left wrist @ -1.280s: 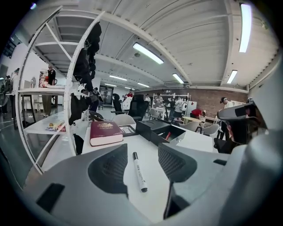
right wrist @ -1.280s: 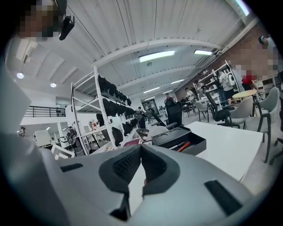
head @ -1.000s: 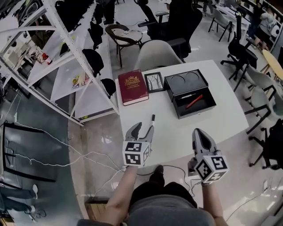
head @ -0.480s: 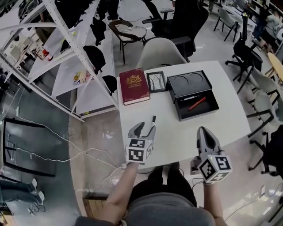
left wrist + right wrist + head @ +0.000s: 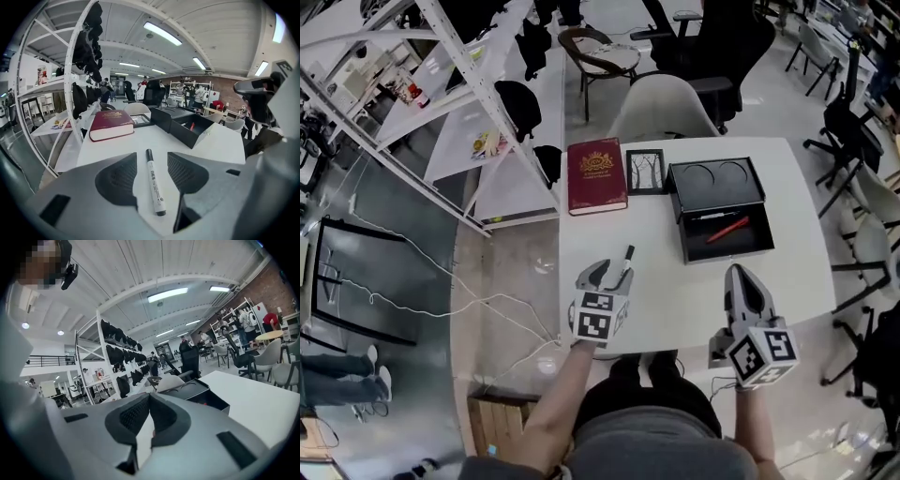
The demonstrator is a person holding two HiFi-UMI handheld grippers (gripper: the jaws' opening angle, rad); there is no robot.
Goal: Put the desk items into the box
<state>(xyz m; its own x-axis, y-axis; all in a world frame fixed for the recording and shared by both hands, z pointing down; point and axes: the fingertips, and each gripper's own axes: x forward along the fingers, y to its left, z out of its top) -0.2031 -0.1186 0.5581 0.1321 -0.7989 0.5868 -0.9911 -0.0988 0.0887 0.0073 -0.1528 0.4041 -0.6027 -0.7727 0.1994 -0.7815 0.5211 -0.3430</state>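
A black-capped white marker lies flat on the white table, between the two jaws of my left gripper, which is open and not touching it. The black box stands open further back on the right, with its lid leaning behind it. In it lie a red pen and a second, dark pen. A dark red book and a small picture frame lie at the far edge. My right gripper hovers shut and empty near the front right.
A white shelving rack with dark bags stands left of the table. A beige chair and black office chairs are behind it. Cables trail on the floor at left. The box shows ahead in the right gripper view.
My left gripper has moved forward, so the marker now lies further in between its jaws. The right gripper has kept its place near the front edge.
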